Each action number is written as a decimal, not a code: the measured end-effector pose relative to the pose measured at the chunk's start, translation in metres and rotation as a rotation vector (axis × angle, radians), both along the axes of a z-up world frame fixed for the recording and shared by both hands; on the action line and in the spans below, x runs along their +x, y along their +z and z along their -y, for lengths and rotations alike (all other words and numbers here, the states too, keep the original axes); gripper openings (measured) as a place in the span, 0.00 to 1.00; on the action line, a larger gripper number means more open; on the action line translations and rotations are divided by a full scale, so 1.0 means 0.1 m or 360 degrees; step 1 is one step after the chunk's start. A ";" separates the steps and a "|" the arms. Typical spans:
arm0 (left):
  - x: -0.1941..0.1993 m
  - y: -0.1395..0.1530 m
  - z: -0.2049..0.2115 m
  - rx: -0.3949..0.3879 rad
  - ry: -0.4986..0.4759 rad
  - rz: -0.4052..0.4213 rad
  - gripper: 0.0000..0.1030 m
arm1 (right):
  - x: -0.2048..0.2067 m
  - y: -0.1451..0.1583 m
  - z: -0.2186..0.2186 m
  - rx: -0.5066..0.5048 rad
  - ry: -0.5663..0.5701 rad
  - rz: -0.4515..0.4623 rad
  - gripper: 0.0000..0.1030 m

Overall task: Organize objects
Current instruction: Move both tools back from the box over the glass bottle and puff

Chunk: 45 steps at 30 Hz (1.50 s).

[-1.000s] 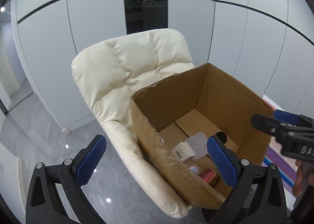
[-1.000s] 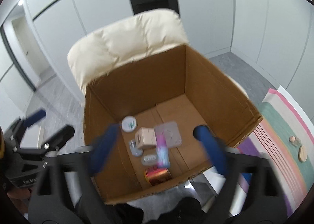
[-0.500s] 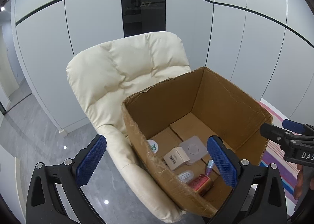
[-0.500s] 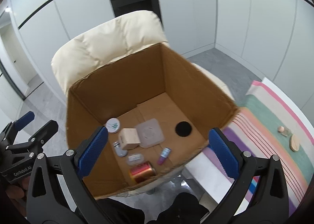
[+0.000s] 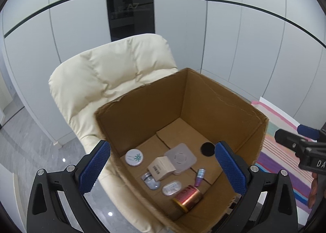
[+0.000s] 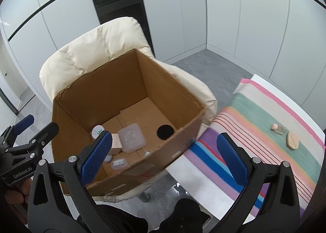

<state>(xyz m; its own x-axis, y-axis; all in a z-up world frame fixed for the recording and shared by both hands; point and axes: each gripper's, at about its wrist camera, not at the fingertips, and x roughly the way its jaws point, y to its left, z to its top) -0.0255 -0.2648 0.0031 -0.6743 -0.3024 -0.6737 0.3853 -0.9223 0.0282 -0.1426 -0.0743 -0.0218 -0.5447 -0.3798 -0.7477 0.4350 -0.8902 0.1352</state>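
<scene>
An open cardboard box point(image 5: 142, 114) stands on a cream chair point(image 5: 114, 74). In it lie a round white tin point(image 5: 134, 157), a small beige carton point(image 5: 162, 167), a square translucent case point(image 5: 180, 157), a black disc point(image 5: 207, 149), a purple vial point(image 5: 199, 177), a copper can point(image 5: 188, 195) and a blister pack point(image 5: 171, 187). My left gripper point(image 5: 162, 166) hangs open above the box's near side, empty. My right gripper point(image 6: 164, 158) is open and empty over the box's point(image 6: 97, 94) right front corner. On the striped cloth point(image 6: 254, 114) lie a wooden oval point(image 6: 292, 140) and a small bottle point(image 6: 278, 128).
The cloth covers a white table point(image 6: 195, 173) to the right of the chair. White wall panels and a dark cabinet point(image 5: 130, 8) stand behind. Grey floor point(image 5: 26, 151) lies to the left. Each gripper shows at the edge of the other's view.
The right gripper's blurred jaws have spread wide, and its view has swung right from over the box toward the striped cloth. The left view now looks deeper into the box.
</scene>
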 end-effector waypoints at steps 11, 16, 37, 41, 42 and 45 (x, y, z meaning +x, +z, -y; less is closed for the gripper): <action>-0.29 -0.04 -0.48 0.0004 -0.0128 0.0013 1.00 | -0.07 0.04 -0.61 -0.0005 -0.0155 -0.0003 1.00; -0.41 -0.07 -0.73 0.0011 -0.0201 0.0021 1.00 | -0.07 0.05 -0.90 0.0004 -0.0216 -0.0008 1.00; -0.78 -0.07 -1.75 -0.0013 -0.0483 0.0026 1.00 | -0.01 0.04 -2.13 0.0047 -0.0531 -0.0042 1.00; -0.85 -0.09 -1.91 -0.0017 -0.0526 0.0030 1.00 | 0.02 0.04 -2.31 0.0053 -0.0572 -0.0043 1.00; -0.87 -0.09 -1.95 -0.0016 -0.0538 0.0031 1.00 | 0.04 0.03 -2.36 0.0057 -0.0585 -0.0041 1.00; -0.91 -0.10 -2.08 -0.0010 -0.0576 0.0034 1.00 | 0.07 0.03 -2.51 0.0063 -0.0622 -0.0038 1.00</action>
<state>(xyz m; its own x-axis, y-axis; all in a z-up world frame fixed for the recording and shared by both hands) -0.1161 -0.0566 -0.0064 -0.7242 -0.0507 -0.6877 0.0332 -0.9987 0.0386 -0.1353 0.1763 -0.0192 -0.6598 -0.1111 -0.7431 0.0646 -0.9937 0.0913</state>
